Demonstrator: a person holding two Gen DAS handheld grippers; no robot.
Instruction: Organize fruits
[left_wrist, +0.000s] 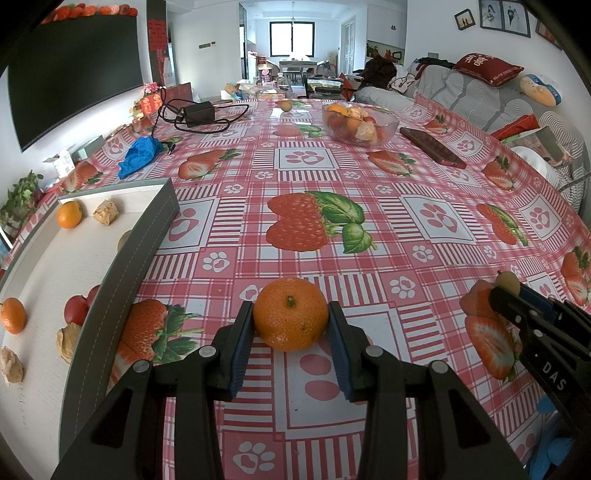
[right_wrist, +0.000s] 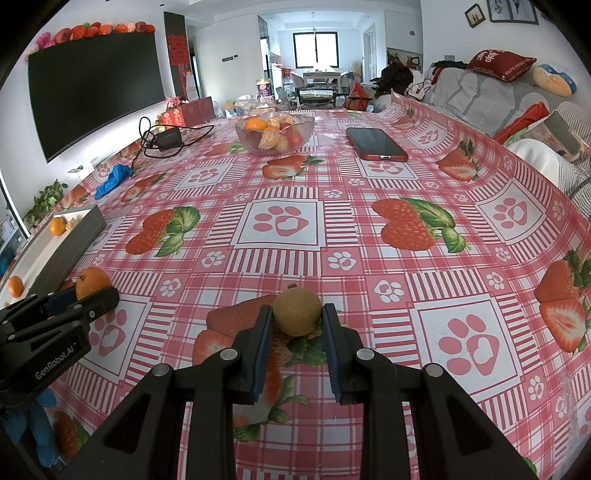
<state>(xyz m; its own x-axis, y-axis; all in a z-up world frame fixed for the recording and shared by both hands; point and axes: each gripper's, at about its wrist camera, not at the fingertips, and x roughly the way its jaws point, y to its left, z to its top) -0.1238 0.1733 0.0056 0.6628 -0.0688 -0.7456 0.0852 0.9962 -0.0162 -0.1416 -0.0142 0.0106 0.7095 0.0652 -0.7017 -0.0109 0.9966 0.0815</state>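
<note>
My left gripper (left_wrist: 290, 317) is shut on an orange mandarin (left_wrist: 290, 314), its blue pads pressing both sides just above the strawberry-print tablecloth. My right gripper (right_wrist: 297, 314) is shut on a small tan-green round fruit (right_wrist: 296, 312). Each gripper shows in the other view: the right one (left_wrist: 508, 288) with its fruit at the right edge, the left one (right_wrist: 86, 291) with the mandarin (right_wrist: 92, 282) at the left edge. A grey-walled tray (left_wrist: 122, 280) at the left holds mandarins, red fruits and papery husked fruits. A glass bowl (left_wrist: 360, 122) of mixed fruit stands far back.
A red-cased phone (left_wrist: 432, 147) lies right of the bowl. A black charger with tangled cable (left_wrist: 199, 112) and a crumpled blue glove (left_wrist: 138, 155) lie at the back left. One small fruit (left_wrist: 285, 106) sits at the far edge. A sofa with cushions borders the right side.
</note>
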